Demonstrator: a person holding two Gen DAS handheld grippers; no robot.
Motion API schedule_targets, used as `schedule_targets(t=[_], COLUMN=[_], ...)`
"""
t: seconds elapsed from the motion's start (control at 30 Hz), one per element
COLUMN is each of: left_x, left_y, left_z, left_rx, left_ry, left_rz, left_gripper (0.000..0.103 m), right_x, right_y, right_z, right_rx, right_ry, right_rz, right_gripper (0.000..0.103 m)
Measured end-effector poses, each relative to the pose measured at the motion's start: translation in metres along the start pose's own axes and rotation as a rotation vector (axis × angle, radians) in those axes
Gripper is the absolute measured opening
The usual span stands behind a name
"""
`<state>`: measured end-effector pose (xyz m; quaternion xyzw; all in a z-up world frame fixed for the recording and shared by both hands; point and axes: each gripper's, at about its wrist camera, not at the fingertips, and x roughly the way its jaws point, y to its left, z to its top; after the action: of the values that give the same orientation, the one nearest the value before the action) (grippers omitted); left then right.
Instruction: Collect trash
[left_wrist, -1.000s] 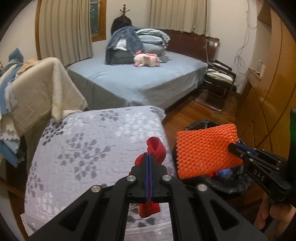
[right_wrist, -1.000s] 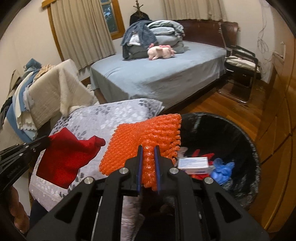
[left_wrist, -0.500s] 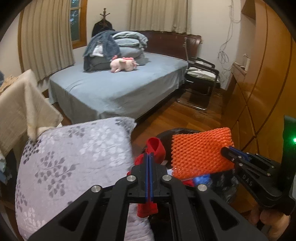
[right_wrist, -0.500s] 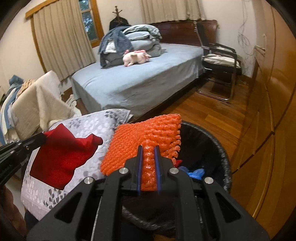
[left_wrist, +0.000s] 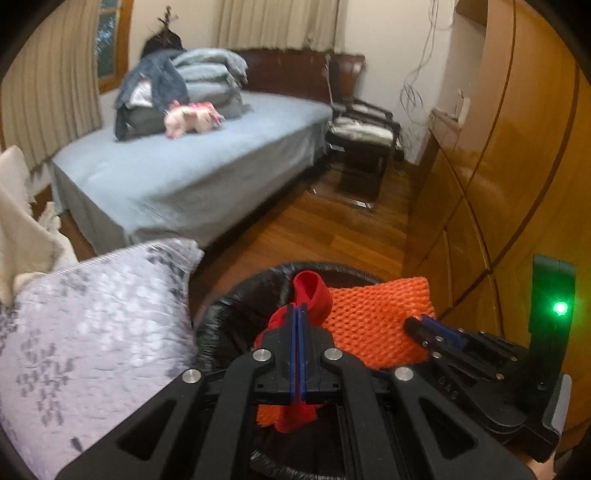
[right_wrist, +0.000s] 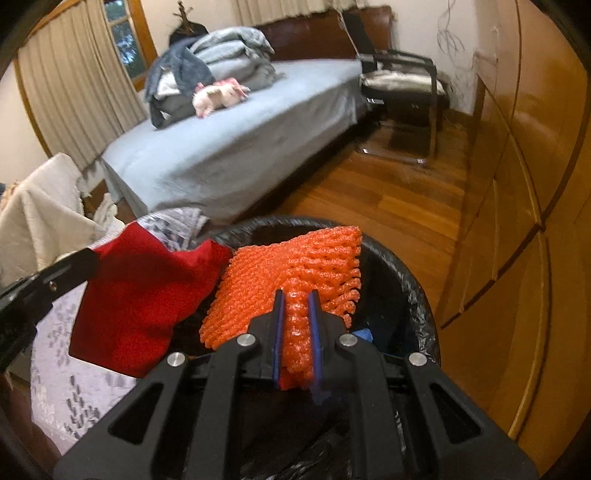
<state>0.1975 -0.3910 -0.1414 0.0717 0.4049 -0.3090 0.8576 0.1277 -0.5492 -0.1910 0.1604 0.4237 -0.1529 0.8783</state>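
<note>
My left gripper (left_wrist: 297, 314) is shut on a red piece of cloth (left_wrist: 312, 291), held over the black-lined trash bin (left_wrist: 229, 321). From the right wrist view the same red cloth (right_wrist: 147, 295) hangs from the left gripper (right_wrist: 88, 262) at the bin's left rim. My right gripper (right_wrist: 295, 299) is shut on an orange foam net (right_wrist: 295, 266), which hangs above the trash bin (right_wrist: 402, 273). In the left wrist view the orange net (left_wrist: 373, 321) and the right gripper (left_wrist: 421, 325) sit just right of the red cloth. Something blue (right_wrist: 364, 334) shows deep in the bin.
A grey leaf-patterned cover (left_wrist: 85, 325) lies left of the bin. Beyond it stands a bed (left_wrist: 192, 166) with folded bedding and a pink plush toy (left_wrist: 188, 118). A black chair (left_wrist: 365, 136) is at the back; wooden cabinets (left_wrist: 498, 184) line the right. Wood floor (right_wrist: 388, 195) stretches behind the bin.
Both grippers have swung right and down with their loads, from beside the patterned cover to over the bin's mouth. The red cloth and orange net are now close together.
</note>
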Motion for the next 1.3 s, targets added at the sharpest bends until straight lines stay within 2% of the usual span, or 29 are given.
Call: schedule_targets(t=[0.1, 0.2, 0.23, 0.33, 0.47, 0.57, 0.67, 0.73, 0.8, 0.87, 1.03, 1.13, 1.2, 1.3], left_x=[0.034, 0.061, 0.069, 0.075, 0.062, 0.038, 0.013, -0.011, -0.034, -0.057, -0.116, -0.154, -0.184, -0.219], left_y=[0.001, 0.003, 0.003, 0.009, 0.026, 0.042, 0.057, 0.072, 0.083, 0.093, 0.116, 0.128, 0.142, 0.160], left_z=[-0.006, -0.013, -0.017, -0.025, -0.037, -0.050, -0.059, -0.069, -0.077, -0.082, -0.094, -0.102, -0.109, -0.116], left_rx=[-0.002, 0.009, 0.021, 0.036, 0.024, 0.019, 0.004, -0.018, -0.038, -0.052, -0.073, -0.079, -0.126, -0.187], left_ry=[0.067, 0.134, 0.157, 0.170, 0.160, 0.137, 0.118, 0.094, 0.061, 0.030, -0.046, -0.095, -0.129, -0.157], left_rz=[-0.033, -0.068, -0.071, -0.040, -0.011, 0.026, 0.034, 0.056, 0.085, 0.122, 0.203, 0.253, 0.274, 0.303], left_gripper=[0.001, 0.002, 0.006, 0.032, 0.052, 0.070, 0.077, 0.083, 0.090, 0.094, 0.096, 0.097, 0.097, 0.097], right_x=[0.028, 0.051, 0.055, 0.058, 0.045, 0.032, 0.011, -0.003, -0.018, -0.035, -0.081, -0.113, -0.137, -0.175], right_y=[-0.004, -0.004, -0.003, -0.006, -0.011, -0.010, 0.000, 0.009, 0.019, 0.033, 0.081, 0.110, 0.130, 0.164], right_z=[-0.003, -0.009, -0.012, -0.022, -0.039, -0.050, -0.063, -0.069, -0.076, -0.082, -0.093, -0.093, -0.093, -0.096], right_rx=[0.018, 0.025, 0.029, 0.039, 0.052, 0.048, 0.035, 0.024, 0.022, 0.016, -0.065, -0.089, -0.107, -0.129], right_ry=[0.063, 0.136, 0.151, 0.165, 0.158, 0.145, 0.127, 0.106, 0.080, 0.056, -0.020, -0.082, -0.143, -0.221], right_rz=[-0.012, -0.030, -0.037, -0.041, -0.053, -0.065, -0.067, -0.073, -0.080, -0.078, -0.113, -0.142, -0.139, -0.080], right_gripper=[0.014, 0.027, 0.029, 0.033, 0.041, 0.054, 0.068, 0.081, 0.088, 0.091, 0.098, 0.098, 0.098, 0.098])
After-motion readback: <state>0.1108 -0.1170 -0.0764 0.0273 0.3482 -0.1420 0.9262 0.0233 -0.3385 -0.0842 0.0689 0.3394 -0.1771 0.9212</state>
